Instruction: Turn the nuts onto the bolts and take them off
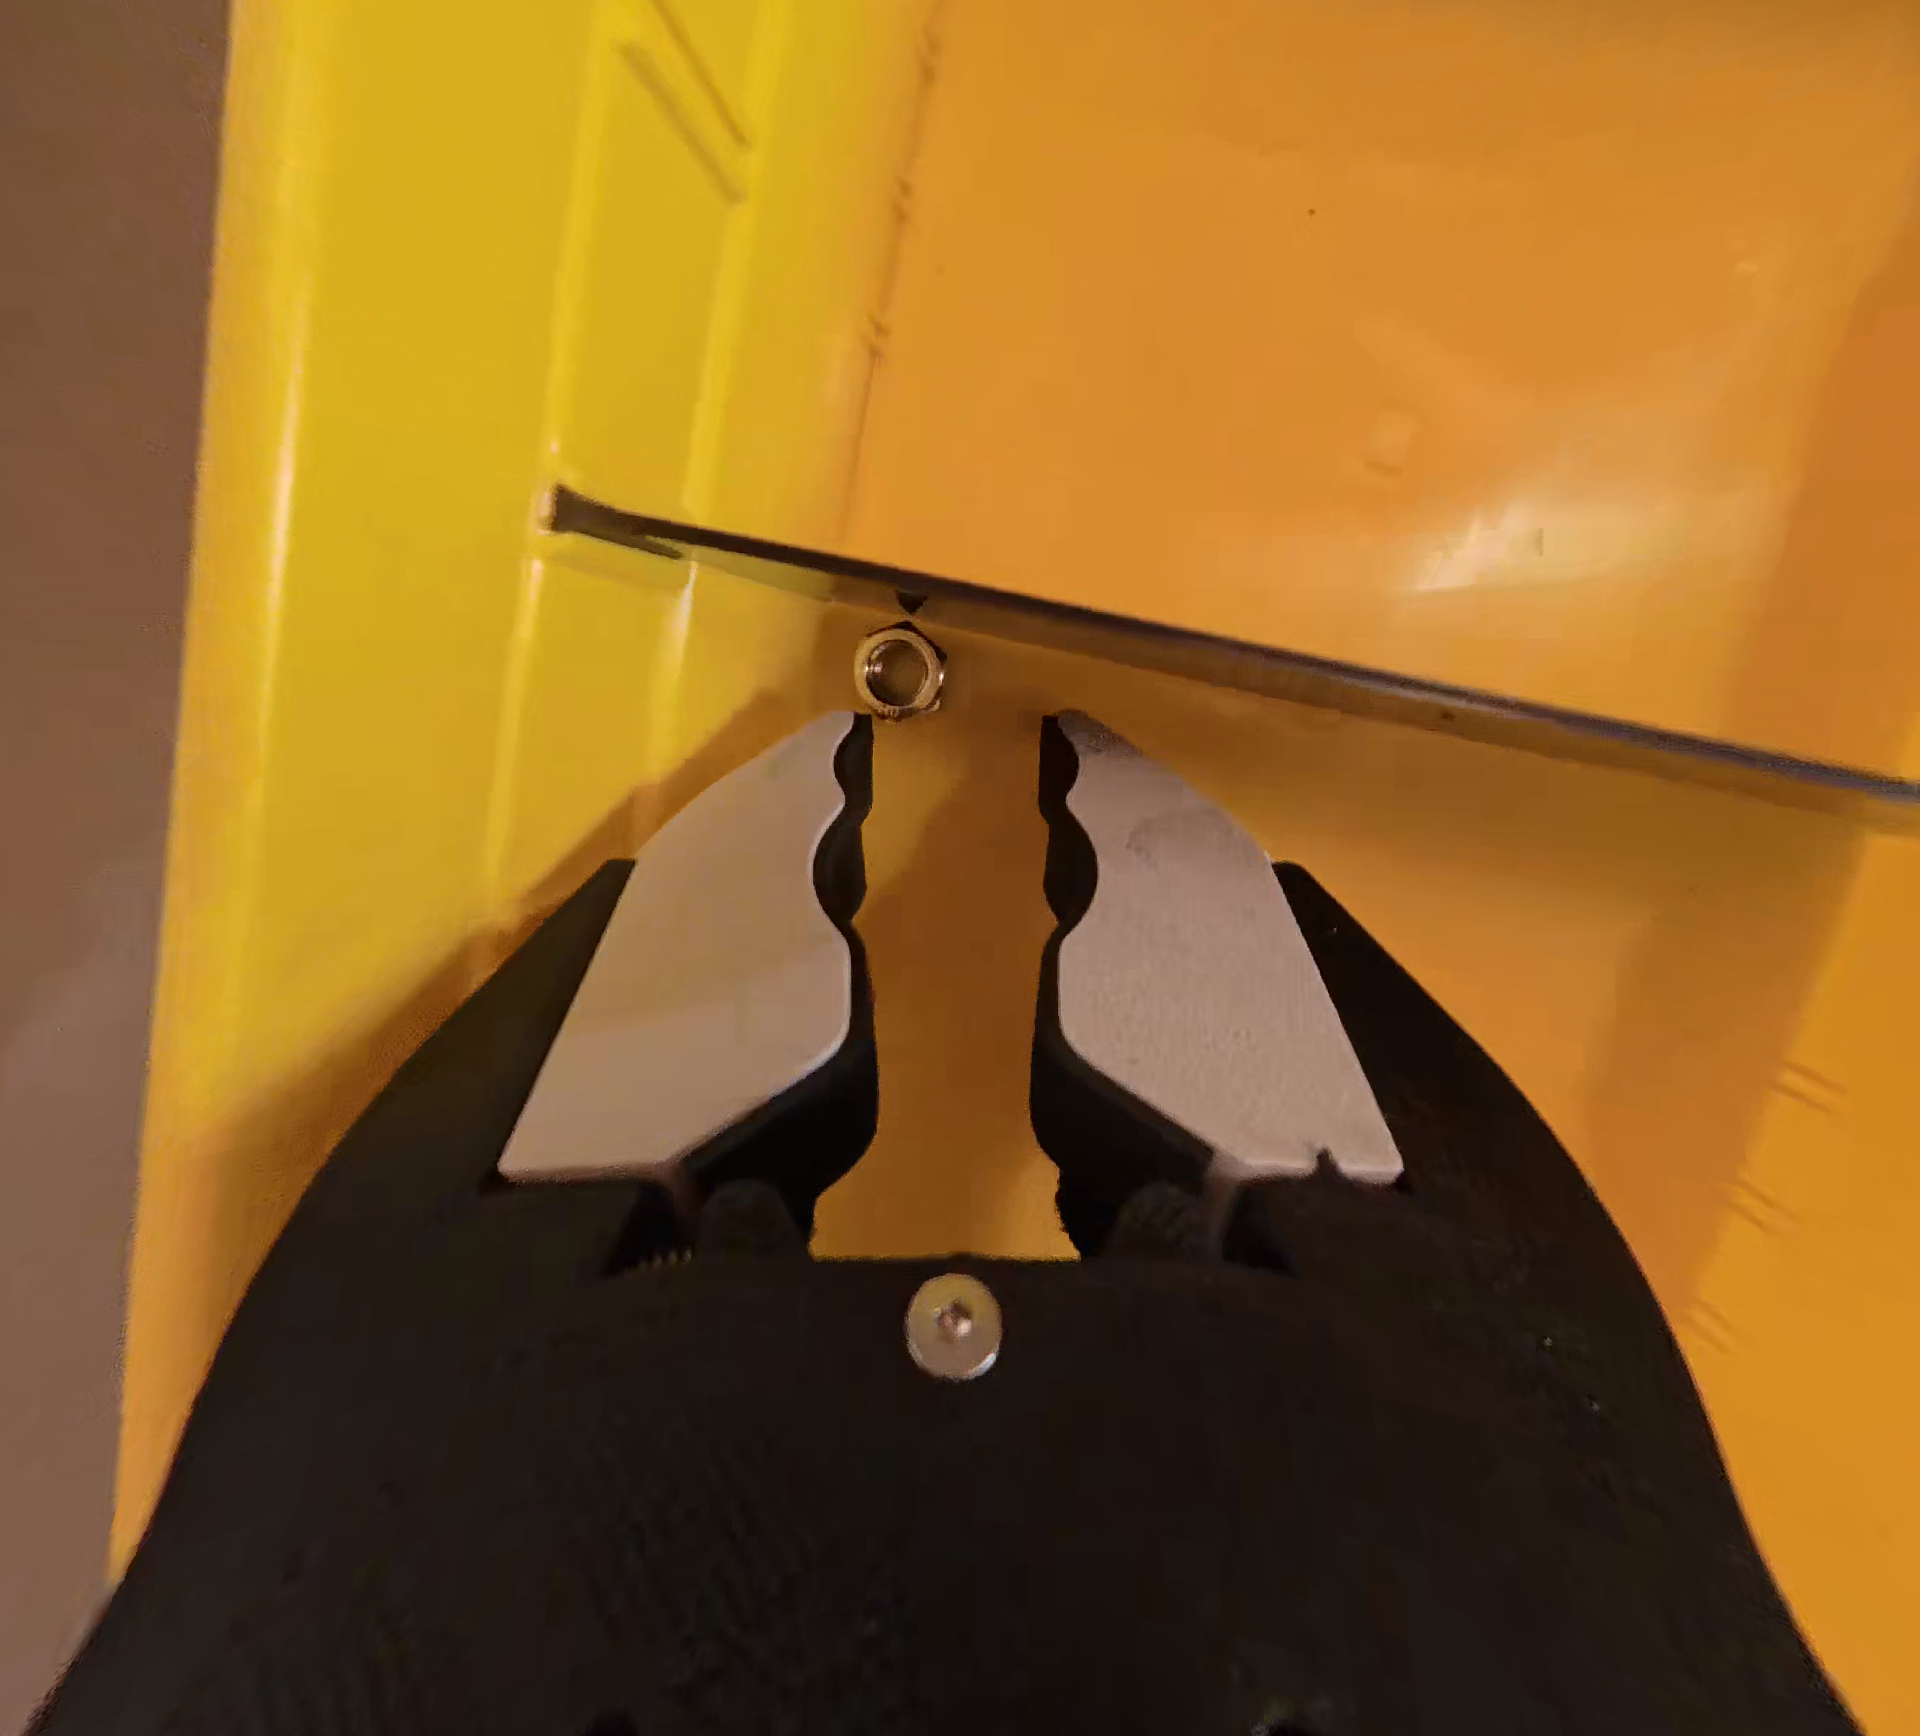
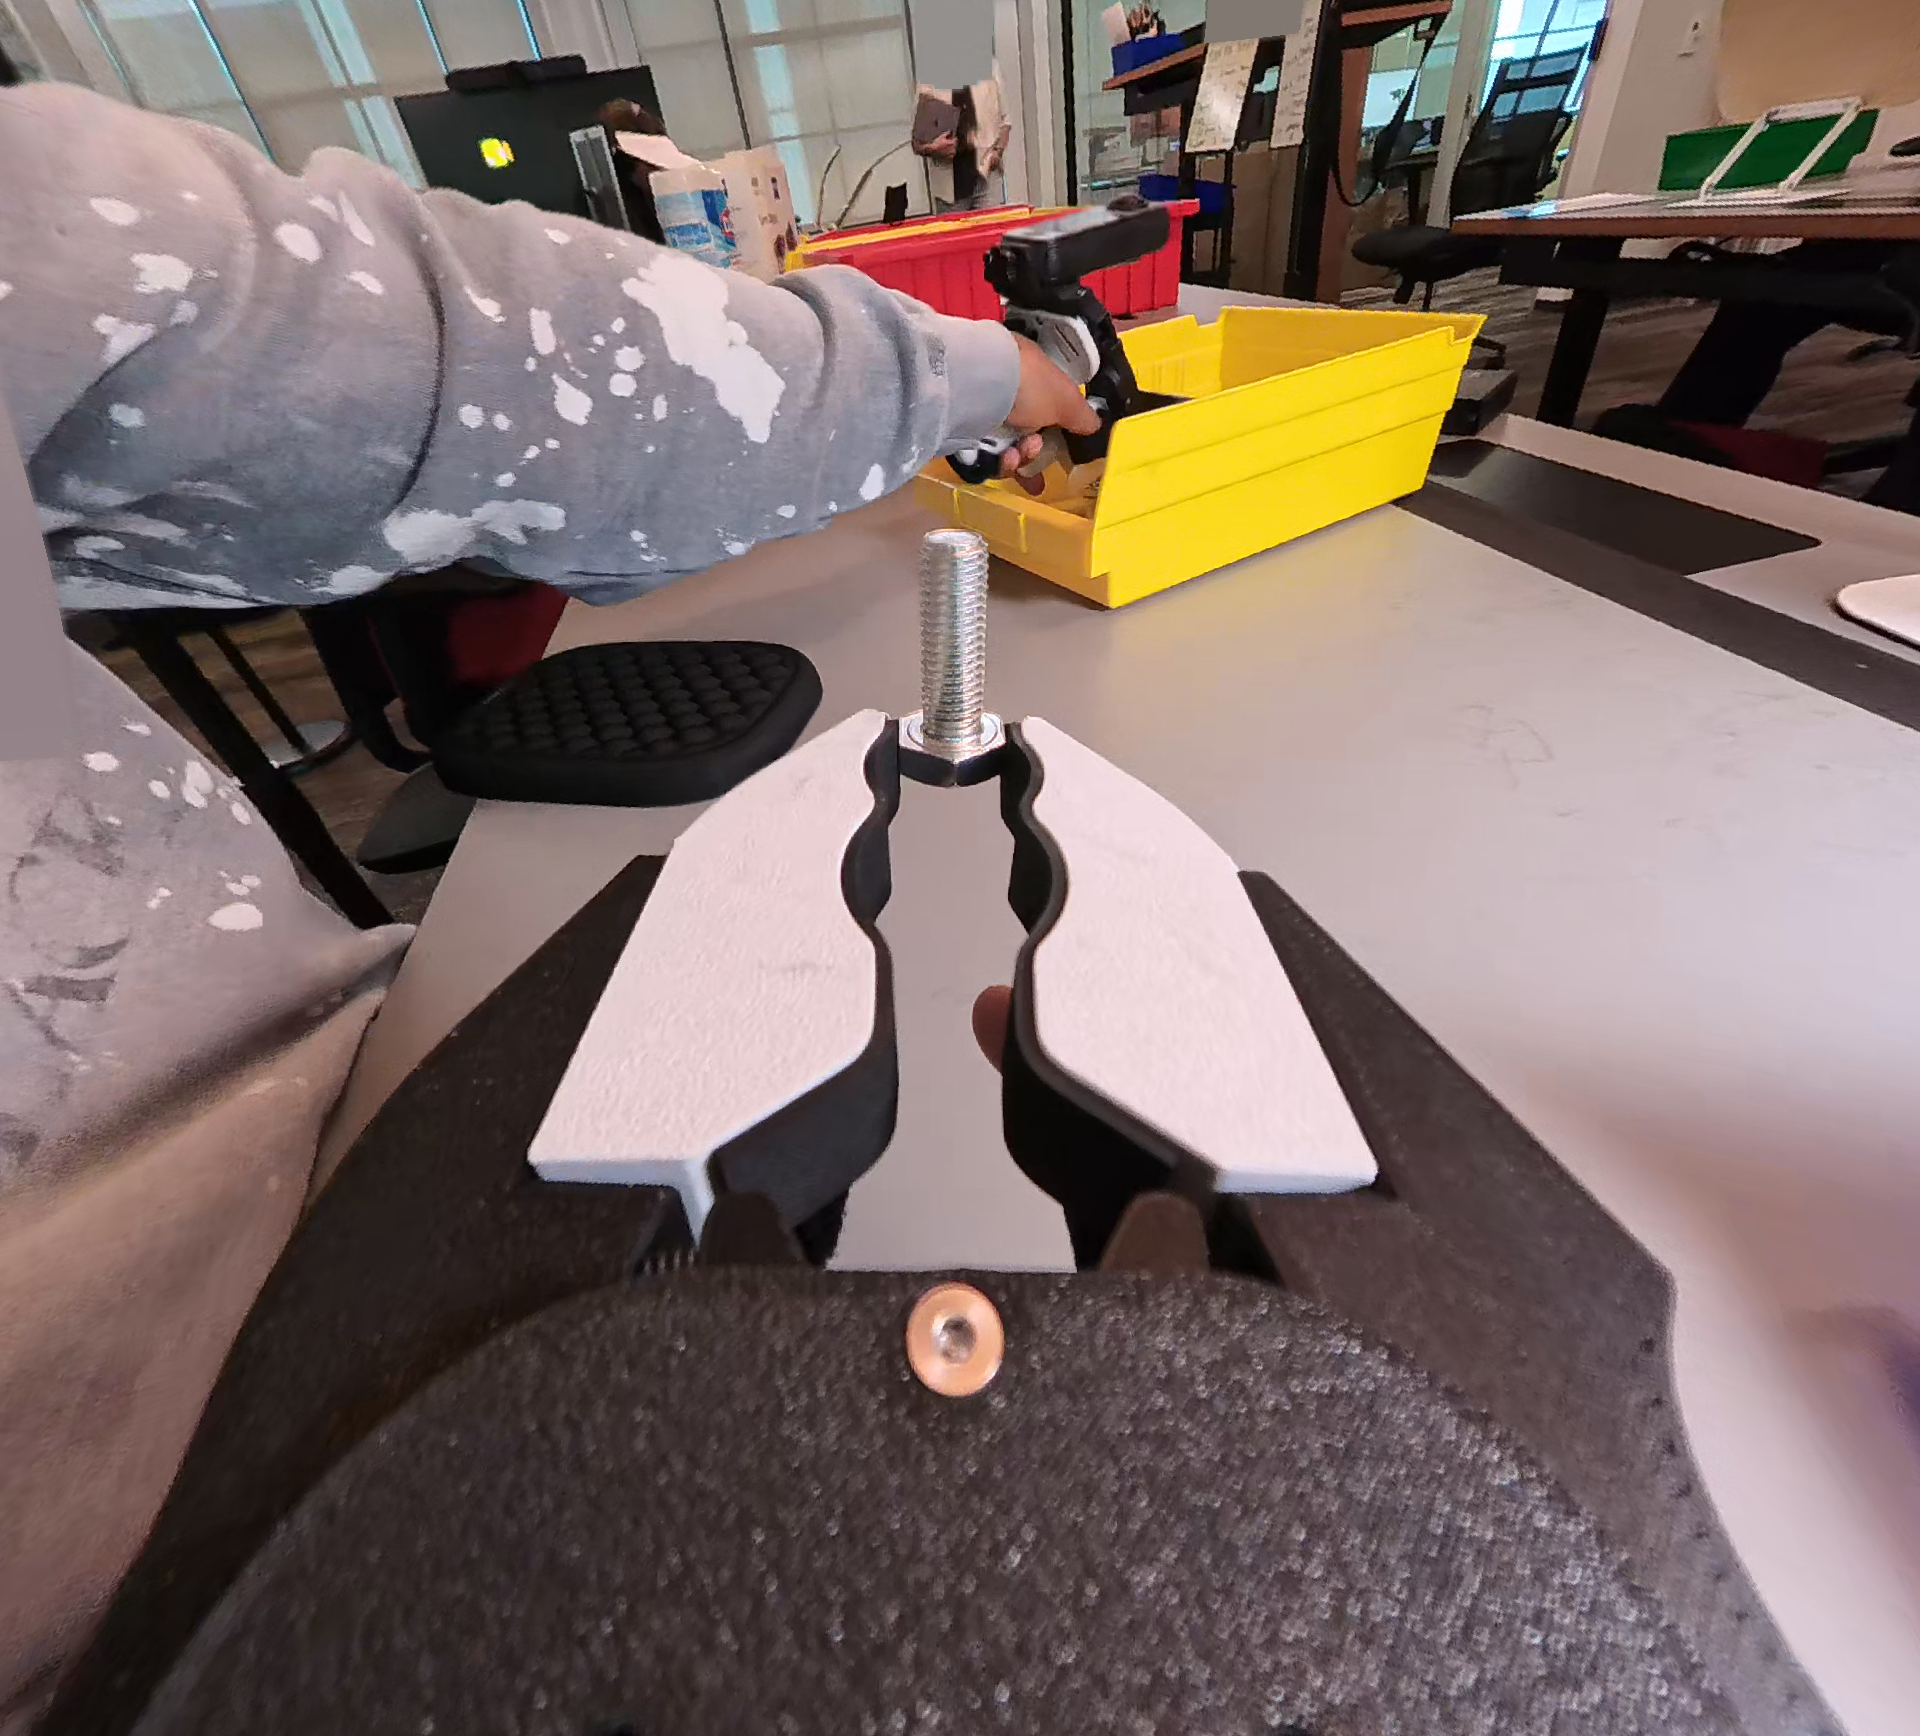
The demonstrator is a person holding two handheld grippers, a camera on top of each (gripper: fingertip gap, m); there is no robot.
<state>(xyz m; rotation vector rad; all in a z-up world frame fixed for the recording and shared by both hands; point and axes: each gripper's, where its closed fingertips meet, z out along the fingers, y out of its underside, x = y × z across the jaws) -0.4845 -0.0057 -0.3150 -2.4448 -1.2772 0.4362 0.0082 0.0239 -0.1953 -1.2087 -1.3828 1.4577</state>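
Reaching across in a grey paint-spattered sleeve (image 2: 416,367), left gripper (image 1: 948,718) dipped into the yellow plastic bin (image 2: 1278,450), jaws apart, small brass hex nut (image 1: 899,670) just beyond the left fingertip. Right gripper (image 2: 949,736) clamped on the upright silver threaded bolt (image 2: 954,637), head half hidden between the tips.

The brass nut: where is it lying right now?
In the left wrist view, the brass nut lies in the yellow bin, against the dark divider, just ahead of the left gripper's open jaws.

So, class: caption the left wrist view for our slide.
Open left gripper nears a brass nut inside the yellow bin.
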